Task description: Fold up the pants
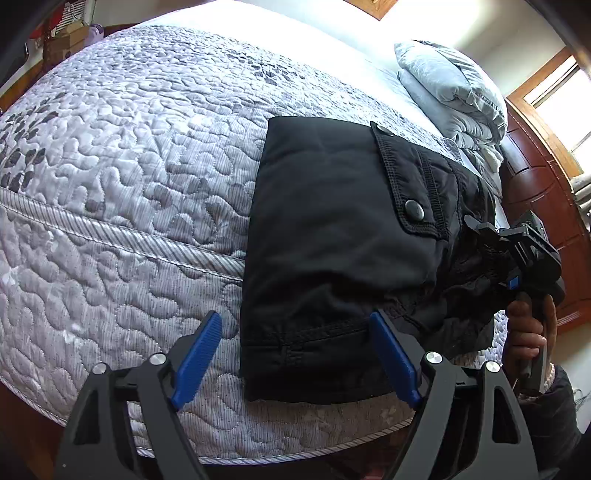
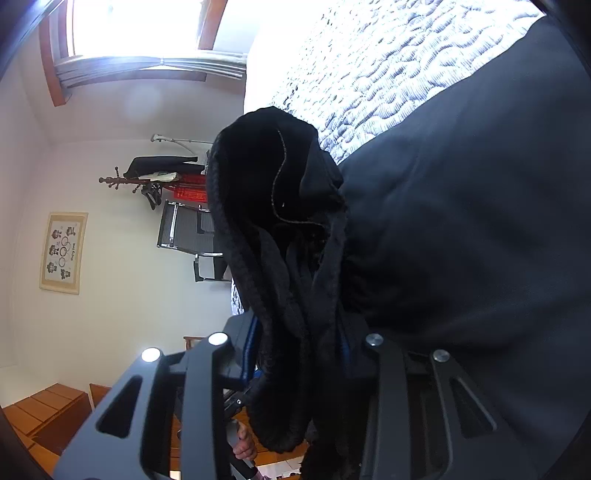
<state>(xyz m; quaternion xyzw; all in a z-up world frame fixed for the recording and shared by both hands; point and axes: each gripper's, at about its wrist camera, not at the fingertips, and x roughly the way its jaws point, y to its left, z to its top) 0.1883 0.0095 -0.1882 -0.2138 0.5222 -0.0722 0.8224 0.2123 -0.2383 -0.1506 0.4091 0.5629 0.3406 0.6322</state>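
Note:
Black pants (image 1: 332, 236) lie folded into a thick rectangle near the front edge of the quilted bed (image 1: 129, 166), a pocket flap with a snap button (image 1: 414, 209) on top. My left gripper (image 1: 295, 350) hangs open over the pants' near edge. One blue pad (image 1: 199, 354) is above the quilt and the other above the cloth, neither pressing. At the pants' right end my right gripper (image 1: 480, 236), held by a hand (image 1: 528, 332), clamps the bunched waistband. In the right wrist view that dark waistband bunch (image 2: 280, 229) stands up between the right gripper's (image 2: 299, 350) fingers, which are shut on it.
A folded grey duvet (image 1: 454, 88) sits at the head of the bed by a wooden headboard (image 1: 535, 184). Boxes (image 1: 66, 37) stand beyond the far left corner. Past the bed are a chair (image 2: 188, 229), a coat rack (image 2: 147, 181) and a bright window (image 2: 136, 26).

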